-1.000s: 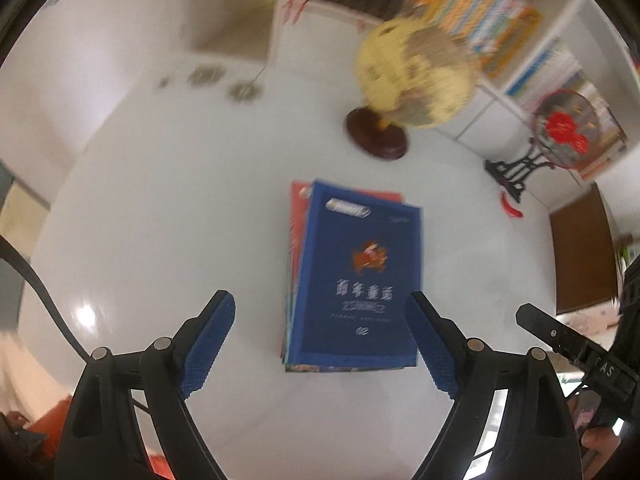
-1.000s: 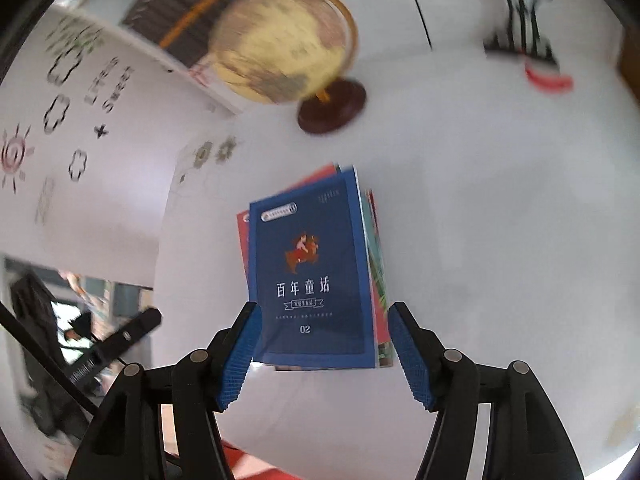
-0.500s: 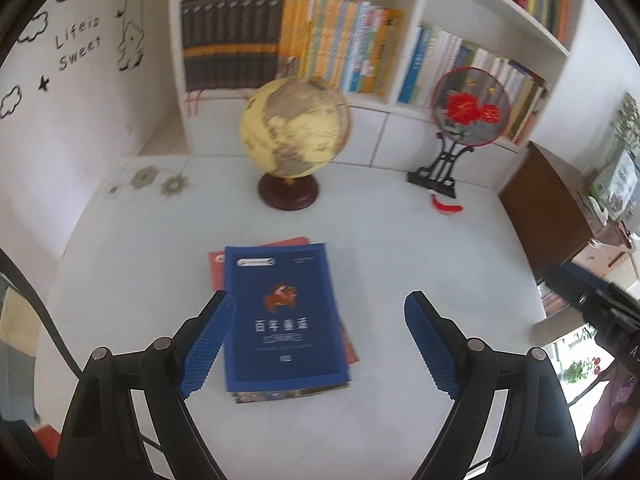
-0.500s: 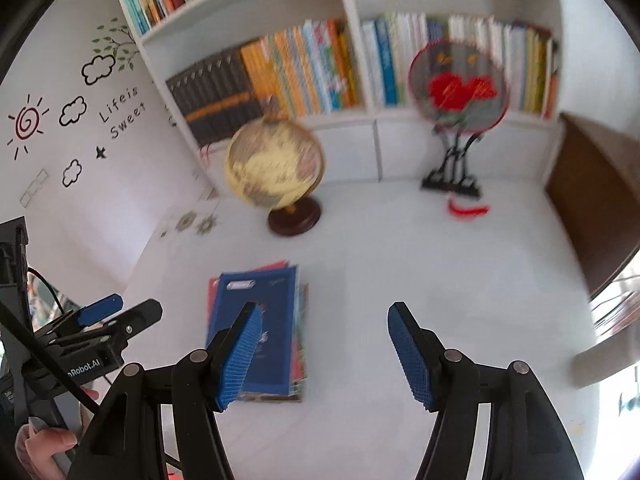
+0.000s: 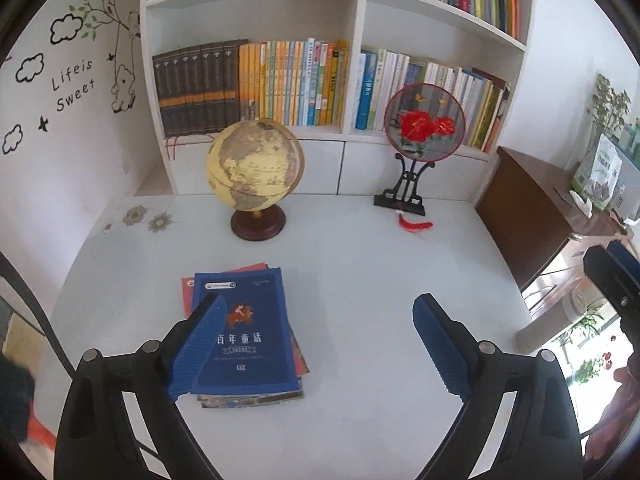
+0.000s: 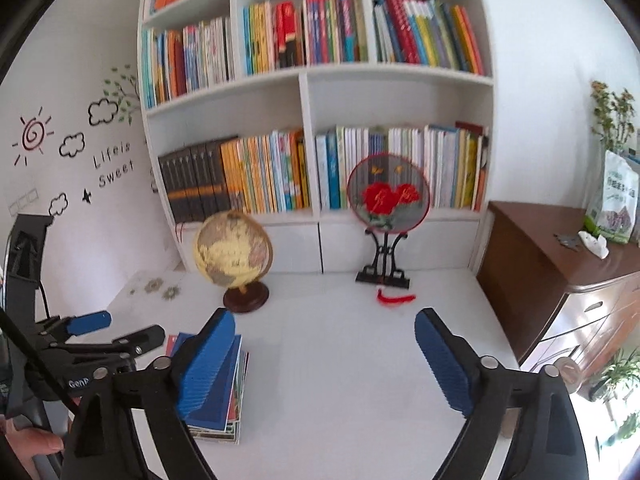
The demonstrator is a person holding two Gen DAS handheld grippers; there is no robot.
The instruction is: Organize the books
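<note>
White table [image 5: 360, 272] before the bookshelf, as my cameras see it.
On it I make out a book stack [image 5: 244, 332], a globe [image 5: 254, 174], a fan ornament [image 5: 422, 128] and a red tassel [image 5: 414, 225].

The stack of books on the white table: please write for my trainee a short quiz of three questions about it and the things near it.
1. True or false: the left gripper is shut on the blue book.
2. Which thing stands behind the stack of books on the table?
A. a lamp
B. the globe
C. a vase
3. Fill in: the number printed low on the blue cover is ___.

Key
1. False: both the left gripper and the right gripper are open and hold nothing.
2. B. The round fan on its black stand is farther right.
3. 02
</note>
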